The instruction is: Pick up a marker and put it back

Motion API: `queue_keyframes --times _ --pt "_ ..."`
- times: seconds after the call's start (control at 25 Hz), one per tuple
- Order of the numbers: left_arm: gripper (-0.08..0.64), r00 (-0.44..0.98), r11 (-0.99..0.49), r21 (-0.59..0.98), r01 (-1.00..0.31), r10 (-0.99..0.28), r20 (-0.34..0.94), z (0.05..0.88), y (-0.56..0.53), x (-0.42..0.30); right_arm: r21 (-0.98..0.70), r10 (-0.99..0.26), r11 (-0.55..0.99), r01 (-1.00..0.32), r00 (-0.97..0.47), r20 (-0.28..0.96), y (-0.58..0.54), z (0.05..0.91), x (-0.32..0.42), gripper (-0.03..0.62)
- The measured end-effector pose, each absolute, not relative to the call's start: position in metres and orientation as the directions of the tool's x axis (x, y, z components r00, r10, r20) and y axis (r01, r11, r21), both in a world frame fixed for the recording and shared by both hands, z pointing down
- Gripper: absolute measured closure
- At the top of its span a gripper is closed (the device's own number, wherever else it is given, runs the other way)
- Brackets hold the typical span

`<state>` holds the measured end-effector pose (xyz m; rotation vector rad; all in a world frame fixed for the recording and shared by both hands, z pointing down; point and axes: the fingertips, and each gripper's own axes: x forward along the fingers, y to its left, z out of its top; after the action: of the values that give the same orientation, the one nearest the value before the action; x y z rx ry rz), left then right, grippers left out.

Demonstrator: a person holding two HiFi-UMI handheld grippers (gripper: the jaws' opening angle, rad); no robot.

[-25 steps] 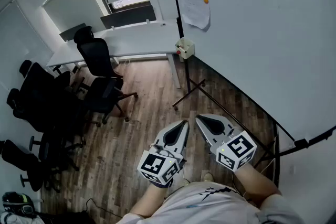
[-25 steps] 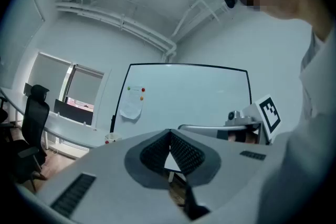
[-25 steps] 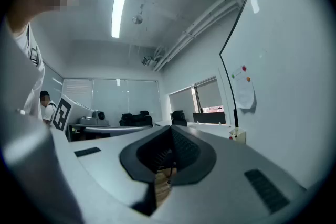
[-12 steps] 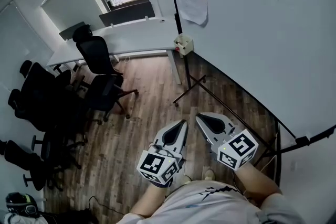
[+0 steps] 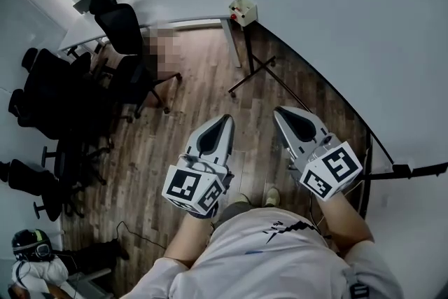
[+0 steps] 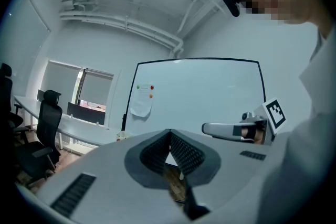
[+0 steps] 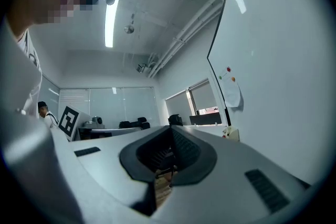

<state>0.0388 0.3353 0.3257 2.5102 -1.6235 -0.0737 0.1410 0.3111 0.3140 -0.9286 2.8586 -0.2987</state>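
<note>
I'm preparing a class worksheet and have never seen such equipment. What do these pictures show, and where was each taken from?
A person stands by a whiteboard, a hand-held two-jaw tool in each hand. The head view looks down from a camera on the person's head: left tool, right tool, wooden floor, office chairs. The other two come from cameras riding on each tool, looking along its jaws. Both tools are shut and hold nothing. A small box sits at the whiteboard's edge.

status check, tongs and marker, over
Left tongs shut, empty. Right tongs shut, empty. No marker in view; small box by the whiteboard ahead. Stand legs on the floor between.
</note>
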Motion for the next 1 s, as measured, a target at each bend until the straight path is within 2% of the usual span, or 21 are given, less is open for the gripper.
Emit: queue_keyframes --times 0.36,0.64,1.0 --pt "0.549 0.420 -0.406 0.159 -0.900 -0.905 0.066 0.337 0.321 0.058 -0.218 -0.563 0.811 -0.544 -0.825 -0.037 0.298 0.322 0.143 0.577" --pt "0.549 0.441 -0.425 0.174 -0.888 -0.895 0.068 0.349 0.279 0.036 -0.213 -0.580 0.797 -0.565 -0.814 -0.015 0.259 0.331 0.119 0.577" --pt "0.549 0.512 -0.502 0.146 -0.852 -0.858 0.041 0.345 0.191 -0.017 -0.175 -0.627 0.766 -0.619 -0.779 0.009 0.182 0.328 0.054 0.577"
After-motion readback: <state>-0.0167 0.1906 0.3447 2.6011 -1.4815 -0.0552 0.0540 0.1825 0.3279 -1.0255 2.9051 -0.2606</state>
